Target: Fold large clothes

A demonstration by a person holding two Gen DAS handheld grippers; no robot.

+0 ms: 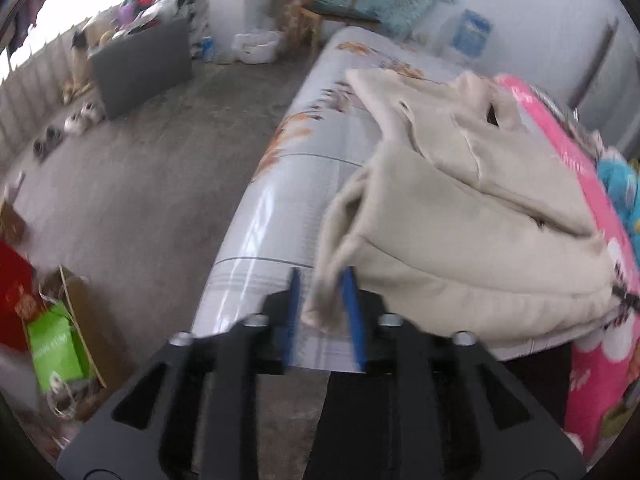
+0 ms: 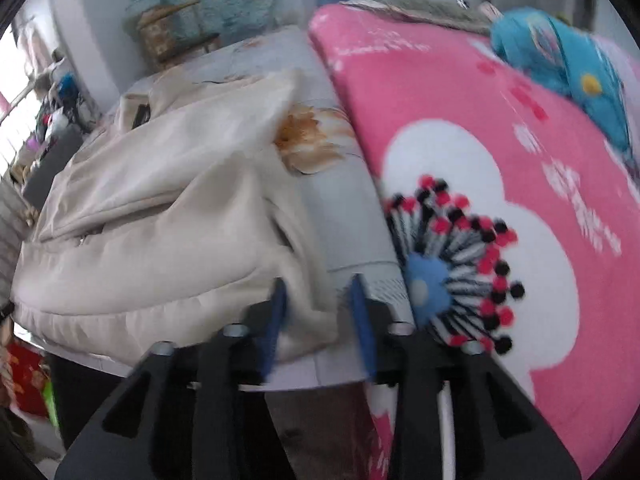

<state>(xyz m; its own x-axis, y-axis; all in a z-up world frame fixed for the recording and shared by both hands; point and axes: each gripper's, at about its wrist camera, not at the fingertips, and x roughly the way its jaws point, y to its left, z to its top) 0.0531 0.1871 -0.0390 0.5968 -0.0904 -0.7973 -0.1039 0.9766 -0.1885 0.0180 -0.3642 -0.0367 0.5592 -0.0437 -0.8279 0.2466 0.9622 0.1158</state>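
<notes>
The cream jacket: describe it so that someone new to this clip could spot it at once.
Find the bed with the pale flowered sheet. The cream jacket lies bunched near its front edge, beside the pink blanket. It is the only plain, unpatterned fabric there.

The beige jacket is soft, matt padded cloth. Under it, the floral table cover looks glossy and smooth (probably plastic). Beside the jacket, the pink blanket is fleecy. The floor beside the cover looks rough and matt.

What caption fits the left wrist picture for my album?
The left gripper with cream jacket cloth between its blue fingers, at the edge of a flowered bed.
</notes>
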